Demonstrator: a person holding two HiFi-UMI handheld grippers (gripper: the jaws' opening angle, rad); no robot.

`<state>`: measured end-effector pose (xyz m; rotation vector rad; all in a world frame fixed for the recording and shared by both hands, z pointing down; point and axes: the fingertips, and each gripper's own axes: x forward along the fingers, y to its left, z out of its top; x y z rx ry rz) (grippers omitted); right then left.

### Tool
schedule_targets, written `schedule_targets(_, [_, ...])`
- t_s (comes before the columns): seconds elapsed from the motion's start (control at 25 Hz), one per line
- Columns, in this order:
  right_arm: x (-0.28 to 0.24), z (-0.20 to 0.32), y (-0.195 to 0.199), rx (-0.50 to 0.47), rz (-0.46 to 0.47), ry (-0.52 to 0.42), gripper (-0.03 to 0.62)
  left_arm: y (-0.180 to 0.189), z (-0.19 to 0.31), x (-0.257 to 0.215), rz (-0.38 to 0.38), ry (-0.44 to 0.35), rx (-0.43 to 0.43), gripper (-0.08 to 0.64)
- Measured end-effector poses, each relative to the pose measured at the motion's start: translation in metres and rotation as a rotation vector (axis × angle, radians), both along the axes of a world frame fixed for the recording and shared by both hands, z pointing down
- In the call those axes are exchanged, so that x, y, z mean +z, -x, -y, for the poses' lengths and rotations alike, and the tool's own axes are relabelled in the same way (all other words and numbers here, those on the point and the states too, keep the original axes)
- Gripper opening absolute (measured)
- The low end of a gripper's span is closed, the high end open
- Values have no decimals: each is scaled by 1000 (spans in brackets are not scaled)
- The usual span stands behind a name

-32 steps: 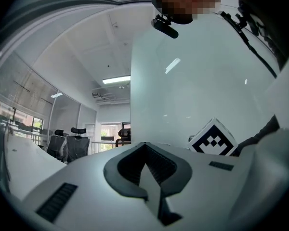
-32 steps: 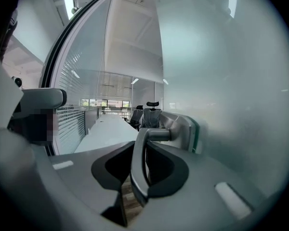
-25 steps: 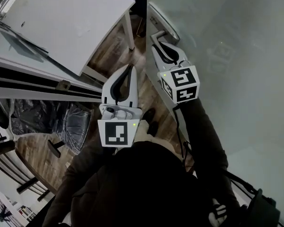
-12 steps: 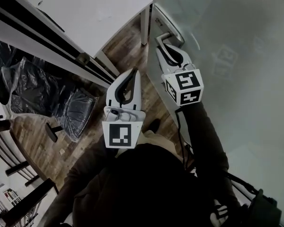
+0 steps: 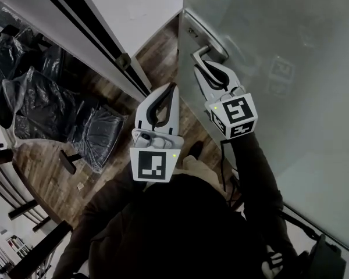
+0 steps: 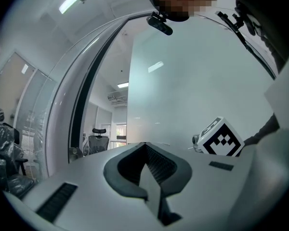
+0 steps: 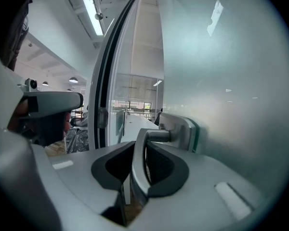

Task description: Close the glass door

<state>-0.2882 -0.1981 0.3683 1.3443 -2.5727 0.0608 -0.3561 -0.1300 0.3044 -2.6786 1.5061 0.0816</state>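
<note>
The right gripper [image 5: 209, 71] is clamped on the handle [image 7: 138, 167] of the glass door [image 5: 279, 51]. The metal lever runs down between its two jaws, which press on it from either side, and the lever's square base plate sits on the glass just past the jaw tips. The door is a frosted pane that fills the right side of the head view, and its free edge with the handle lies just beyond the gripper. The left gripper [image 5: 171, 89] hangs in the air beside the door edge, near the right one but apart from it. Its jaws are pressed together with nothing between them, and it touches neither the glass nor the handle. Left of the door edge stands a pale door frame [image 7: 106, 81] with a dark strip running along it. Below the grippers lies a wooden floor [image 5: 163, 57]. Chairs wrapped in black plastic [image 5: 52, 109] stand on the floor to the left, and a white table [image 5: 142, 2] shows beyond the frame. Long ceiling lights [image 7: 91, 8] shine overhead, and an office chair [image 6: 98, 136] stands in the room past the frame.
</note>
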Motion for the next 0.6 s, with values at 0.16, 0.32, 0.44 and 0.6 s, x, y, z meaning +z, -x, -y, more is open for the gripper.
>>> schedule_targets(0.16, [-2,-33,32,-31,-9,-13,64,27,-24,2,-8,-4,31,-3])
schedule_targets(0.32, [3,-38,45,-74,6,4,64,31,-21,-3,-16,-21,34,-3])
schedule_targets(0.44, [5,-42,54,-100,7,12,64,33,-20,-5,-10,-27,35,-3])
schedule_targets(0.6, [2,-56,67,-125,10,14,64,41,-25,-6,-2,-24,24,-3])
